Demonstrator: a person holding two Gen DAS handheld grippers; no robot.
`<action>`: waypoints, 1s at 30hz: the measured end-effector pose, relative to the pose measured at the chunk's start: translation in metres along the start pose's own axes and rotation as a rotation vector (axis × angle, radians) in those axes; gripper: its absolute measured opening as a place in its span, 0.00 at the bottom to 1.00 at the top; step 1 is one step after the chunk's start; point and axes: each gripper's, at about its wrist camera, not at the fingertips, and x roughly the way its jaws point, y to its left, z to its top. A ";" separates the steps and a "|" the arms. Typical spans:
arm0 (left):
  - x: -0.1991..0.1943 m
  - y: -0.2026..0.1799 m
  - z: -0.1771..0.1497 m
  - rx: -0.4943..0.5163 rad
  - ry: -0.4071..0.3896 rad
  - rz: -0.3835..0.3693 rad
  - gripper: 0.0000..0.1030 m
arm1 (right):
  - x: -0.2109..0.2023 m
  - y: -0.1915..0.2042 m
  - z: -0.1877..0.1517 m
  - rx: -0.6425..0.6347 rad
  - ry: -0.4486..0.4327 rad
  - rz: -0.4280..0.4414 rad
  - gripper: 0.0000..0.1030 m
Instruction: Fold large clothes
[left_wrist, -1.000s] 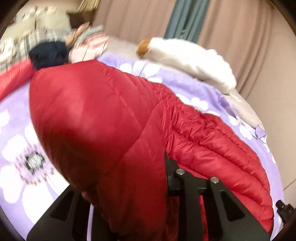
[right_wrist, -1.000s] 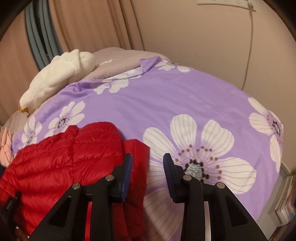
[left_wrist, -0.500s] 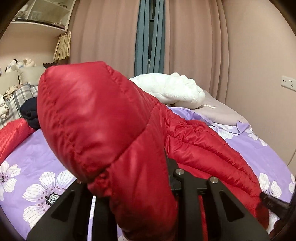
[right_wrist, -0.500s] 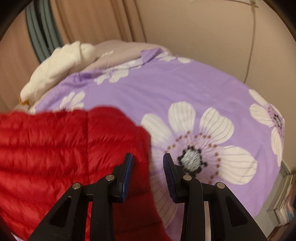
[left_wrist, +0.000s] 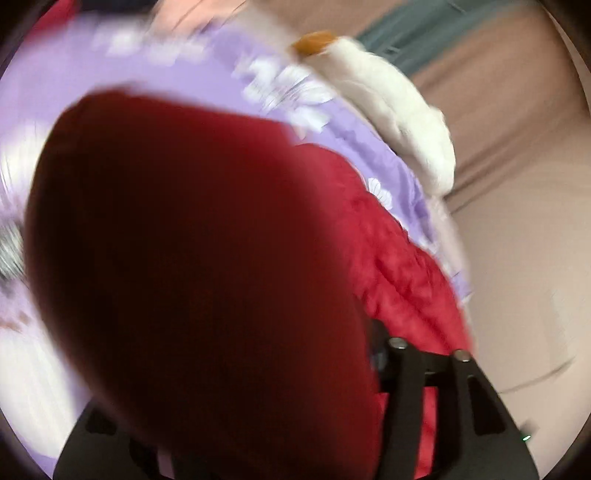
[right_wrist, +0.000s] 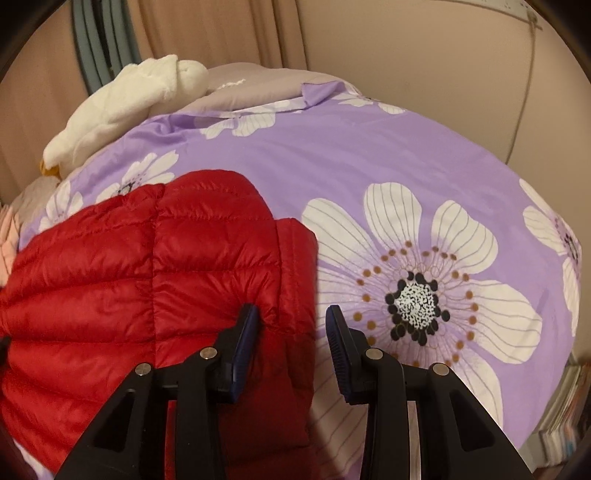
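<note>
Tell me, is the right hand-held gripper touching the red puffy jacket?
Touching. The right wrist view shows the right hand-held gripper open, its left finger pad pressing into the red down jacket.

A white plush toy (right_wrist: 122, 107) lies on the purple floral bedspread (right_wrist: 332, 155) near curtains (right_wrist: 218, 33).

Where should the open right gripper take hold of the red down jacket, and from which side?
Best guess: the jacket's folded edge facing the bare purple floral bedspread, just ahead of the right gripper. That edge is a firm, raised double layer lying between the open jaws, so come in from the bedspread side, straight along the fingers. The left gripper seems already clamped on jacket fabric, though that view is blurred.
</note>
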 end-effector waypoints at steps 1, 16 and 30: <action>0.002 0.013 0.006 -0.086 0.019 -0.041 0.59 | -0.001 0.000 -0.002 -0.008 -0.001 -0.003 0.36; -0.001 -0.046 -0.024 0.439 -0.161 0.283 0.28 | 0.006 0.009 -0.001 -0.028 0.004 -0.037 0.36; -0.070 -0.132 -0.094 0.863 -0.508 0.284 0.24 | 0.004 -0.006 -0.001 0.081 0.015 -0.036 0.36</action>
